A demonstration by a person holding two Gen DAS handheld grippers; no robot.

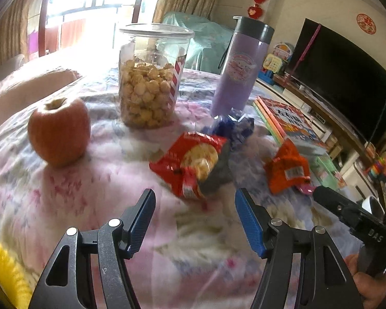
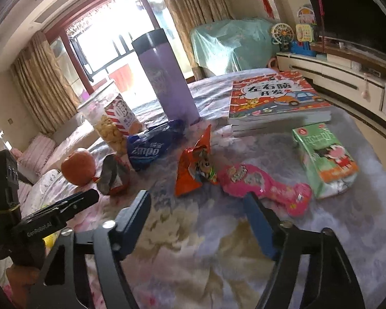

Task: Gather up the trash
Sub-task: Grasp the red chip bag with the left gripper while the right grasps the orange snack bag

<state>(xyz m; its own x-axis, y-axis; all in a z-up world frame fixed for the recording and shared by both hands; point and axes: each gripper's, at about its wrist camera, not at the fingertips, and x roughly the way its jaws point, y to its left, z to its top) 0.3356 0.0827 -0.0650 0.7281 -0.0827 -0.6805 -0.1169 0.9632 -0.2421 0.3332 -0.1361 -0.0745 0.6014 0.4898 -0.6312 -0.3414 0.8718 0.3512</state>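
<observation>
A: What's on the bed (image 2: pixel 198 244)?
B: Apple (image 1: pixel 59 131), popcorn jar (image 1: pixel 149 77), purple flask (image 2: pixel 167 77), books (image 2: pixel 278 100) by the right edge, green carton (image 2: pixel 324 159).
A: Trash?
B: Mid-bed: red wrapper (image 1: pixel 190 162), crumpled blue wrapper (image 2: pixel 151 146), orange wrapper (image 2: pixel 195 164), pink wrapper (image 2: pixel 265 185). Frames blurry.
A: Jaws?
B: Left gripper (image 1: pixel 195 203) & right gripper (image 2: pixel 198 206): partly open, empty.

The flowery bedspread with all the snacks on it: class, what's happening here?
A person holds two grippers over the flowery bedspread, both open and empty. The left gripper faces the red crinkled snack bag; the right gripper faces the orange torn wrapper and pink packet. No trash picked up yet.
</observation>
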